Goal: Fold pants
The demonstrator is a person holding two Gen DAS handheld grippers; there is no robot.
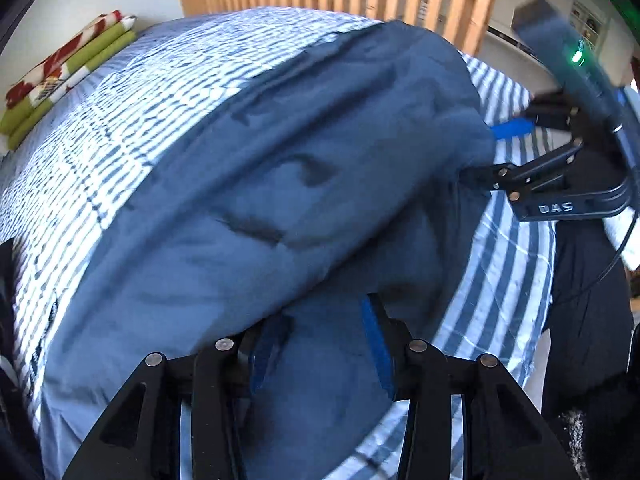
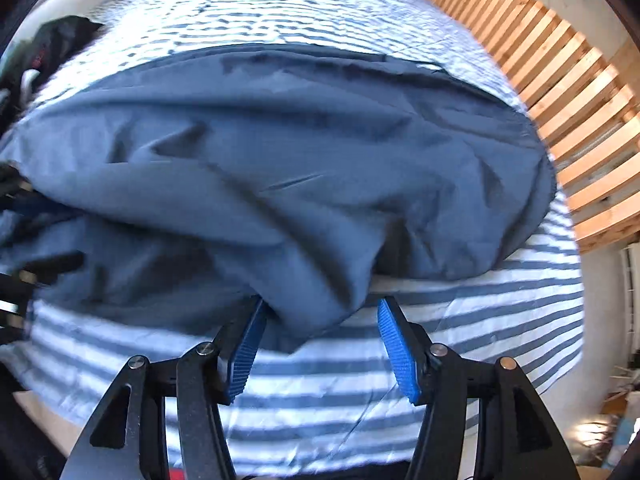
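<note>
Blue pants [image 1: 280,184] lie crumpled and doubled over on a blue-and-white striped bed cover [image 1: 92,148]. In the left wrist view my left gripper [image 1: 320,352] is open low over the near part of the cloth. Its blue pads stand apart, and the fabric runs under and between them without being pinched. My right gripper [image 1: 482,154] is at the pants' right end, also open. In the right wrist view the right gripper [image 2: 324,352] stands wide over a hanging corner of the pants [image 2: 280,200]. That corner brushes the left pad [image 2: 248,348] and the right pad is free.
A stack of folded green and red-white cloths [image 1: 68,76] lies at the far left of the bed. A wooden slatted rail [image 2: 580,120] runs along the far side. Dark clothing [image 2: 56,44] sits at the cover's [image 2: 400,400] far left. A person's dark garment [image 1: 588,320] is at the bed's right edge.
</note>
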